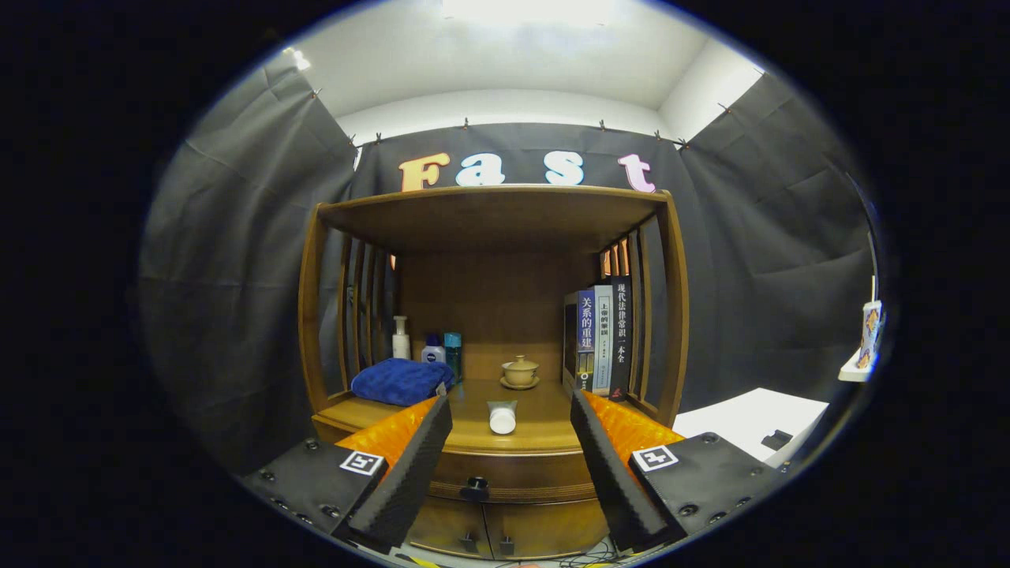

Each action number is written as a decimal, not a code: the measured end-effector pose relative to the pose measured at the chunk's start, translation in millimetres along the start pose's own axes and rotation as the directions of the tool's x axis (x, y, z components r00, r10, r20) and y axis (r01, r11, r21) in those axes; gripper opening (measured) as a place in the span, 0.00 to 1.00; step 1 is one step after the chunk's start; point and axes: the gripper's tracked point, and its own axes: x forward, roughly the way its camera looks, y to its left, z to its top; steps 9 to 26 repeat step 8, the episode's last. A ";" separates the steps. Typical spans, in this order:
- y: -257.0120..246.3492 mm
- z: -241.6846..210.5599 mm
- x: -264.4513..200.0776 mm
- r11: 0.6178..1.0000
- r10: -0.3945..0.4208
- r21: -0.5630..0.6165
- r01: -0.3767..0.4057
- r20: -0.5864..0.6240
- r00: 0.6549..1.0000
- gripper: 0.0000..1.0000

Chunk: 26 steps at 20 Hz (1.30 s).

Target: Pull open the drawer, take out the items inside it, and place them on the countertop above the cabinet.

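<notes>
The cabinet (493,229), at the middle of the frame, is warm honey-brown wood throughout, its countertop (544,430) a lighter golden brown and its drawer (513,473) the same wood with a small dark knob (475,487). On the countertop, left of centre, lies a deep royal-blue towel (401,380) with a white pump bottle (401,339), a blue-and-white bottle (432,350) and a teal bottle (453,352) behind it; at centre stand a beige lidded teacup (520,371) and a white tube (502,416) lying on its side. To the right, the books (604,339) show dark blue, white and black spines with pale lettering, and at lower right a white table (750,418) meets the dark grey cloth wall (237,300).

Bright overhead light, dim shelf interior, sharp focus, fisheye-curved edges
</notes>
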 end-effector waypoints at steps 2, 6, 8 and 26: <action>1.6 -1.0 -2.0 1.000 0.005 0.007 -0.004 -0.004 1.000 0.99; 0.2 -1.9 -1.1 1.000 0.003 0.000 -0.003 -0.006 1.000 0.99; 1.3 -1.7 -0.2 1.000 0.006 0.001 -0.006 -0.006 1.000 0.99; 1.3 -1.7 -0.2 1.000 0.006 0.001 -0.006 -0.006 1.000 0.99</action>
